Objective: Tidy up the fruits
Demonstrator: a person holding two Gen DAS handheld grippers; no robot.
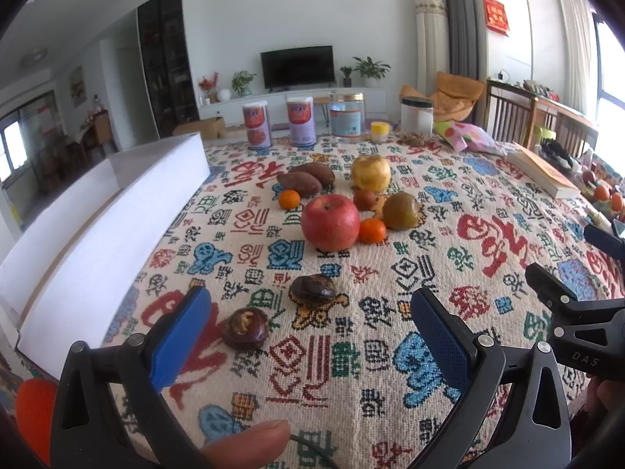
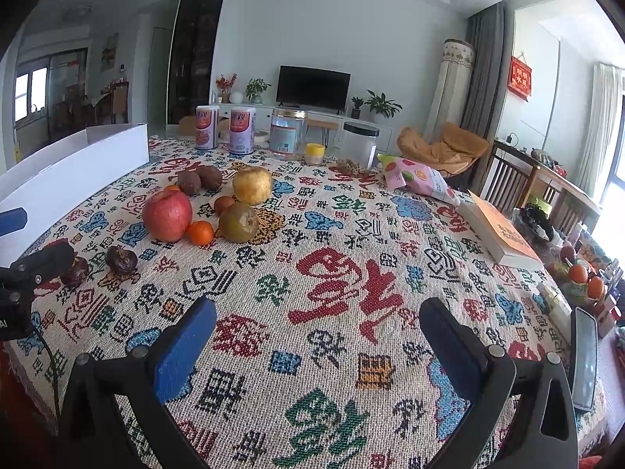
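Fruit lies in a loose group on the patterned tablecloth: a red apple, a yellow apple, a greenish-brown pear, two tangerines, two sweet potatoes and a small dark red fruit. Nearer me lie two dark wrinkled fruits. My left gripper is open just short of them, holding nothing. My right gripper is open over bare cloth, right of the red apple and pear.
A long white box runs along the table's left side. Two purple cans, a clear jar, a white canister and a small yellow-lidded jar line the far edge. A snack bag, a book and a phone lie right.
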